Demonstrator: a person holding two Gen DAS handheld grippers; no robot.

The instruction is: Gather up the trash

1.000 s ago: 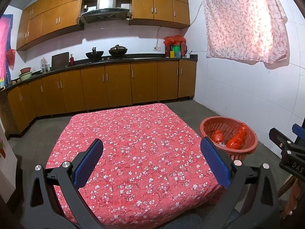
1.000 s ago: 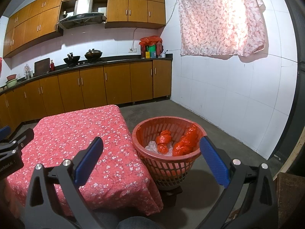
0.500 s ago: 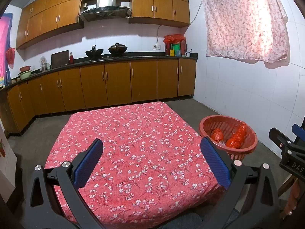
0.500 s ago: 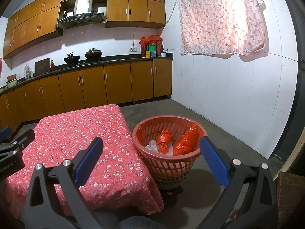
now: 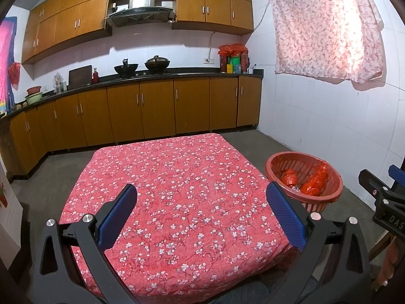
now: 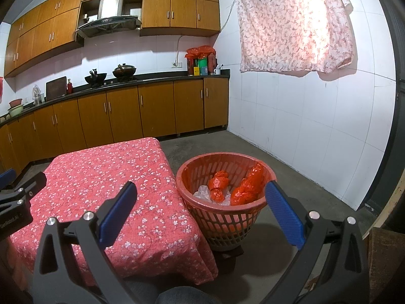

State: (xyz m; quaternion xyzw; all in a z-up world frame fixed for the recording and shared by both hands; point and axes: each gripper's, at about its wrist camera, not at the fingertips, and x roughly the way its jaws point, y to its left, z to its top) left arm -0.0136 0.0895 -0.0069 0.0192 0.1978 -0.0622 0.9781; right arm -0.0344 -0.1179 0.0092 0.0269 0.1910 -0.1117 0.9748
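Note:
A red plastic basket [image 6: 222, 217] stands on the floor just right of the table; it also shows in the left wrist view [image 5: 326, 197]. Inside lie crumpled red wrappers [image 6: 246, 187] and a clear plastic piece [image 6: 203, 192]. The table has a red floral cloth [image 5: 177, 190] with nothing on it. My left gripper [image 5: 201, 206] is open and empty above the table's near edge. My right gripper [image 6: 201, 206] is open and empty, held near the basket's near rim.
Wooden kitchen cabinets [image 5: 157, 111] and a dark counter with woks [image 5: 157, 63] line the far wall. A floral curtain [image 5: 326, 25] hangs on the white tiled right wall. Bare concrete floor [image 6: 291, 167] surrounds the basket.
Both views rose or pulled back very slightly; the table and basket sit a little lower and farther. Both grippers stay open and empty.

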